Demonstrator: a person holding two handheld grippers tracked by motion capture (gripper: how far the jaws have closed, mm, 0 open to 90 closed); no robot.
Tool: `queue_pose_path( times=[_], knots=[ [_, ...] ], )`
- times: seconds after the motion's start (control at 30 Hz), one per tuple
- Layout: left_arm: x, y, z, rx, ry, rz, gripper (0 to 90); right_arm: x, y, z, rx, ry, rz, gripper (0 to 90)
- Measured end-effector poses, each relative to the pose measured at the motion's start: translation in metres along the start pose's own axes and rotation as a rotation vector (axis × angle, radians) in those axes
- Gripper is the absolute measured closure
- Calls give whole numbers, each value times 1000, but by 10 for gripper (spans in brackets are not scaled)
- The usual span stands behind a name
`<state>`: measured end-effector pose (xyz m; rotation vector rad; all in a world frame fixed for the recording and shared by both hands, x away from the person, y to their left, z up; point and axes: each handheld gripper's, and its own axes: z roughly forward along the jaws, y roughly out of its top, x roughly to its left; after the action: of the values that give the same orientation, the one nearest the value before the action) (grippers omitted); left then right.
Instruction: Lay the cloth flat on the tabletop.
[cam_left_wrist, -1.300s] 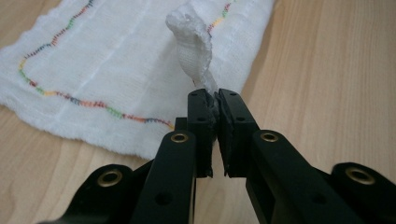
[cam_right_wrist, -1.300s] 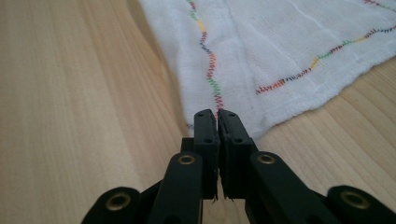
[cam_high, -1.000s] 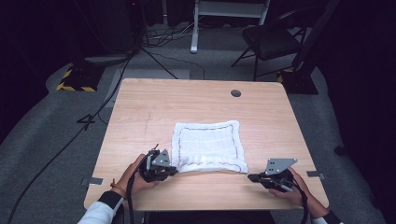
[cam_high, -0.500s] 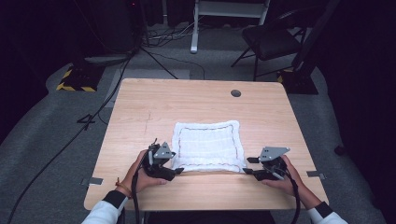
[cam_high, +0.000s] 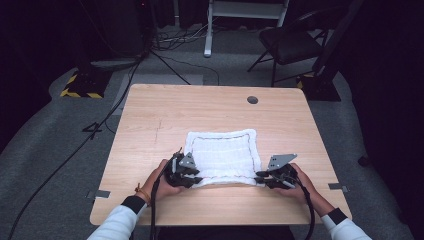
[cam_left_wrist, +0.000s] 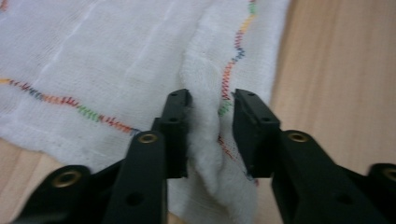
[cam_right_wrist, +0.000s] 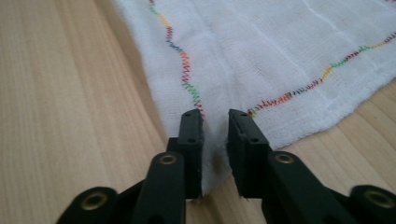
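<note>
Two hand-held tools work the near corners of a white cloth (cam_high: 223, 156) spread flat on a pale wooden worktop (cam_high: 165, 115), toward its front edge. Multicoloured zigzag stitching (cam_right_wrist: 184, 60) runs just inside the cloth's border. At the near left corner, the left tool (cam_high: 186, 172) has just been closing, a raised fold of fabric pinched up between its black jaws. At the near right corner, the right tool (cam_high: 270, 176) has likewise been closing, its jaws clenched on the corner's tip.
</note>
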<state>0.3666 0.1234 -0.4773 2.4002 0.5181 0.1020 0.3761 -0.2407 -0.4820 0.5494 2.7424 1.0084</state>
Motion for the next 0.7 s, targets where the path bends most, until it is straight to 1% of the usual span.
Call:
queue_pose_path(
  times=[0.03,0.1,0.17,0.2,0.27,0.33,0.4,0.43,0.47,0.5,0.53,0.57,0.6,0.63,0.7],
  knots=[
    [-3,0,-2,9,9,15,759,2,0,-2,-2,-3,-11,818],
    [-8,-2,-8,-6,-10,29,783,6,-1,-7,-18,3,-18,831],
    [-13,-4,-14,-14,-6,39,790,10,-1,-13,-38,-6,-29,832],
    [-15,-5,-18,-18,-18,38,792,13,-1,-17,-47,0,-33,833],
    [-21,-8,-24,-27,-27,48,793,19,-2,-24,-67,10,-45,830],
    [-28,-11,-28,-28,-49,61,790,27,-5,-30,-72,31,-69,819],
    [-36,-13,-29,-4,-76,83,766,35,-9,-33,-63,46,-81,794],
    [-40,-14,-29,14,-95,90,734,38,-12,-35,-62,56,-82,784],
    [-44,-14,-29,30,-107,108,719,41,-14,-36,-58,65,-82,770],
    [-48,-14,-29,45,-102,126,691,43,-17,-36,-53,67,-80,746],
    [-51,-14,-29,56,-95,125,658,45,-19,-37,-45,64,-79,734],
    [-52,-14,-30,56,-88,120,624,46,-22,-37,-34,59,-80,710],
    [-52,-14,-31,46,-83,114,609,48,-24,-38,-27,52,-76,676],
    [-51,-14,-32,28,-72,107,578,47,-25,-38,-24,36,-74,638],
    [-47,-12,-33,4,-25,60,486,44,-27,-40,-32,8,-51,585]
  ],
)
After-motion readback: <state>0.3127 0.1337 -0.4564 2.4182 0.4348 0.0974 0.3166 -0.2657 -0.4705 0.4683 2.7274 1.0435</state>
